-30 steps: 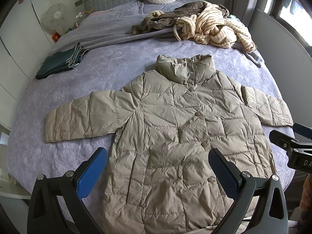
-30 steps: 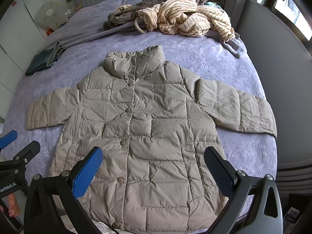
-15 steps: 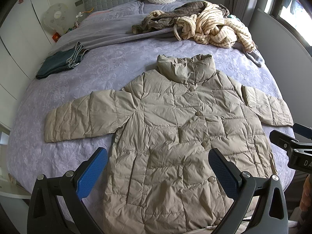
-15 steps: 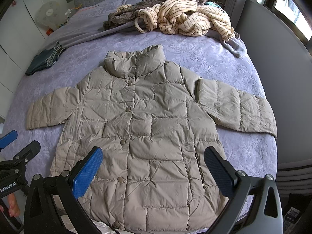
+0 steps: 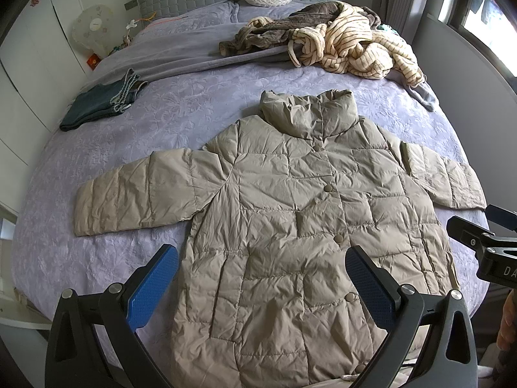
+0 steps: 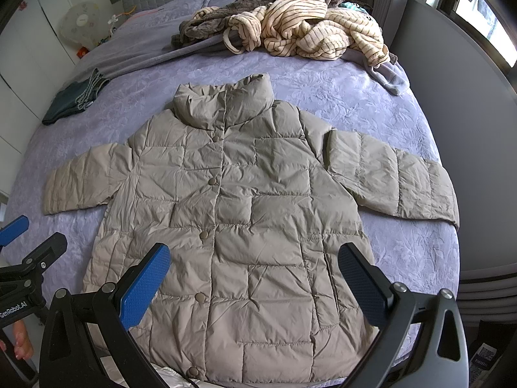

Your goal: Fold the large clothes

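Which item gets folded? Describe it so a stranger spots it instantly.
On the lavender bed, look at the near half, below the striped heap. The beige puffer coat lies flat, sleeves spread, buttoned. It alone is quilted and laid out.

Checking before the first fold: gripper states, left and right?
Left gripper: open, empty, above the jacket.
Right gripper: open, empty.

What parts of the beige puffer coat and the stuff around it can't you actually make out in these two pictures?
- Coat hem: both views, cut off behind the open fingers of the left gripper and right gripper and the bottom edge.
- Coat's back: lies face up on the bed.
- Clothes pile: tangled, count unclear.
- Folded dark garment: left view, too small to identify.
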Motion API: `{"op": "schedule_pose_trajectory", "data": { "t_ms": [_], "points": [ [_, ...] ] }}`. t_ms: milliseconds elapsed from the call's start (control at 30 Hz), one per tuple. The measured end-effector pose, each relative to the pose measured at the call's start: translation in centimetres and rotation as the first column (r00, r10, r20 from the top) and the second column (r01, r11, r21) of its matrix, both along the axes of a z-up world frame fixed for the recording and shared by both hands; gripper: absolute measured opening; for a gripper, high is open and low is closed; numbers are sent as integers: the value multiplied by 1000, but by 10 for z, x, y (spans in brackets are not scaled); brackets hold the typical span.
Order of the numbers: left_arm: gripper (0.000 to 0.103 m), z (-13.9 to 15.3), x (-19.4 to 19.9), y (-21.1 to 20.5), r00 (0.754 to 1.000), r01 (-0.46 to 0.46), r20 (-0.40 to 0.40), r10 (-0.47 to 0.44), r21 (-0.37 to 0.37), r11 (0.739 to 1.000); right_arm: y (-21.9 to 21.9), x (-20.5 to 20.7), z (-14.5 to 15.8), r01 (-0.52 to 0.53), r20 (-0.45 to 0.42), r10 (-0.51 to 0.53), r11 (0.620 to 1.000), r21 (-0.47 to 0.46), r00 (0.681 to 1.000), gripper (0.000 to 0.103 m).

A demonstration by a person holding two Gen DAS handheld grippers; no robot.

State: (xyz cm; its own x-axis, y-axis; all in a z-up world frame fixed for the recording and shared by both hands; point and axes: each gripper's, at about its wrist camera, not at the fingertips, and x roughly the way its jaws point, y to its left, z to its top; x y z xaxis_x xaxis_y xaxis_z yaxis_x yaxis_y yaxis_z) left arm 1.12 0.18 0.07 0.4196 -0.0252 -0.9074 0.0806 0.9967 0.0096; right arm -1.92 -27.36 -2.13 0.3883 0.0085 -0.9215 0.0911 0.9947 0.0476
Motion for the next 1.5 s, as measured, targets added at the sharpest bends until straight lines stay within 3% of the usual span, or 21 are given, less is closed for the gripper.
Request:
{"op": "schedule_pose_trajectory", "data": {
  "t_ms": [1167,1500],
  "points": [
    [103,0,0,0,1000,0,1,0,-1,1000,1,-1,1,0,0,0,1000,0,1000,103],
    [103,-17,8,44,996,-84,-41,81,-84,993,1,0,-4,25,-28,-24,999,42,999,103]
  ]
}}
